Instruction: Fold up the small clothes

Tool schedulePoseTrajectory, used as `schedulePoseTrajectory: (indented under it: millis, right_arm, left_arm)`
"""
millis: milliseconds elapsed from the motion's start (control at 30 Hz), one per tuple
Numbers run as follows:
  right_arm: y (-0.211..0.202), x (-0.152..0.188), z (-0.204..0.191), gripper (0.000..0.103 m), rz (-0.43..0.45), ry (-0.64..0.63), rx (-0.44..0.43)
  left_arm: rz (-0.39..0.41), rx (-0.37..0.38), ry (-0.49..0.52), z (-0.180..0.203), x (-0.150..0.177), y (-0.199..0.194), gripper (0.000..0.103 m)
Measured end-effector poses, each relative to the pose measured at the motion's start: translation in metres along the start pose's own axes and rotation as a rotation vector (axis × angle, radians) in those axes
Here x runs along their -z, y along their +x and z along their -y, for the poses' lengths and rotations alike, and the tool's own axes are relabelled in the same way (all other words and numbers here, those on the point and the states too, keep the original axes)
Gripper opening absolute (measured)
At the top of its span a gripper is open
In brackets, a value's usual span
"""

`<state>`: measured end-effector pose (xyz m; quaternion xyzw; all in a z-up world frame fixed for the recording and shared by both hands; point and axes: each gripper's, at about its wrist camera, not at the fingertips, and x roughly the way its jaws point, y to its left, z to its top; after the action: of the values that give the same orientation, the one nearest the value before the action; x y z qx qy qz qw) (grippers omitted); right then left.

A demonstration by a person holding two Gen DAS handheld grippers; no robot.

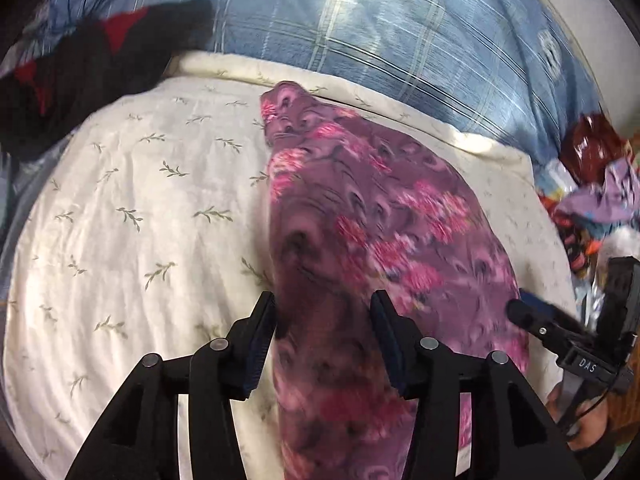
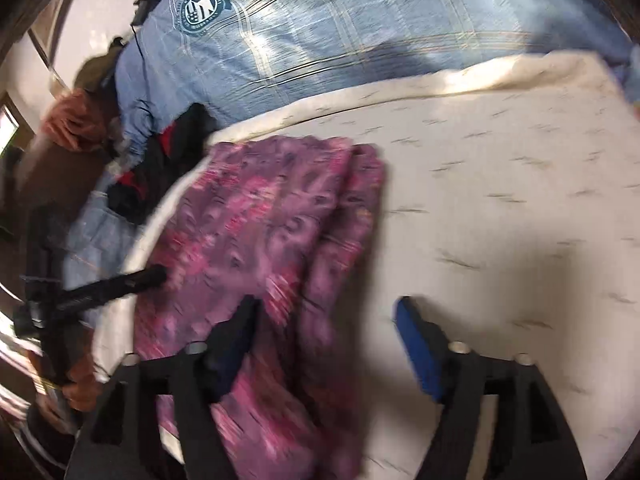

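Observation:
A purple garment with pink flowers (image 1: 360, 240) lies in a long folded strip on a white leaf-print sheet (image 1: 140, 200). My left gripper (image 1: 323, 316) is open, its jaws standing on either side of the garment's near end. It also shows at the left of the right wrist view (image 2: 152, 276). My right gripper (image 2: 326, 320) is open above the garment's right edge (image 2: 280, 240) and the sheet (image 2: 500, 200); it holds nothing. It also shows at the right edge of the left wrist view (image 1: 520, 312). Both views are blurred.
A blue plaid quilt (image 1: 380, 28) lies bunched behind the sheet. A black and red garment (image 1: 80, 60) lies at the far left on the bed. A heap of coloured clothes and bags (image 1: 592, 184) sits at the right.

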<state>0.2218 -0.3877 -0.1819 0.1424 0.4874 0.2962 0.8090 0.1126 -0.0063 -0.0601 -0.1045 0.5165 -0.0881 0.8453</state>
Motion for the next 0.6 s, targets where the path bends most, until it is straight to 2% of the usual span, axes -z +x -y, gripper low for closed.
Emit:
schedulePoseTrajectory:
  millis: [67,100,200,300,467,600]
  right_arm:
    - [-0.01,0.014,0.004,0.102,0.011,-0.048,0.092]
    - [-0.011,0.021,0.005,0.103,0.005,-0.065,0.124]
    - [-0.007,0.041,0.016,0.103,-0.044,-0.063,0.161]
    - [-0.012,0.054,0.011,0.103,-0.003,-0.105,0.189]
    - [-0.013,0.06,0.009,0.103,-0.024,-0.106,0.207]
    - [-0.027,0.055,0.005,0.103,-0.036,-0.027,0.22]
  left_arm:
    - [0.019,-0.036,0.027,0.008,0.009,-0.006,0.056]
    - [0.023,-0.051,0.036,0.016,0.007,-0.006,0.058]
    - [0.03,-0.095,0.06,0.026,0.014,-0.015,0.06]
    - [0.052,-0.141,0.076,0.031,0.02,-0.026,0.063]
    - [0.06,-0.205,0.113,0.032,0.038,-0.046,0.064]
    - [0.06,-0.272,0.166,0.029,0.062,-0.065,0.064]
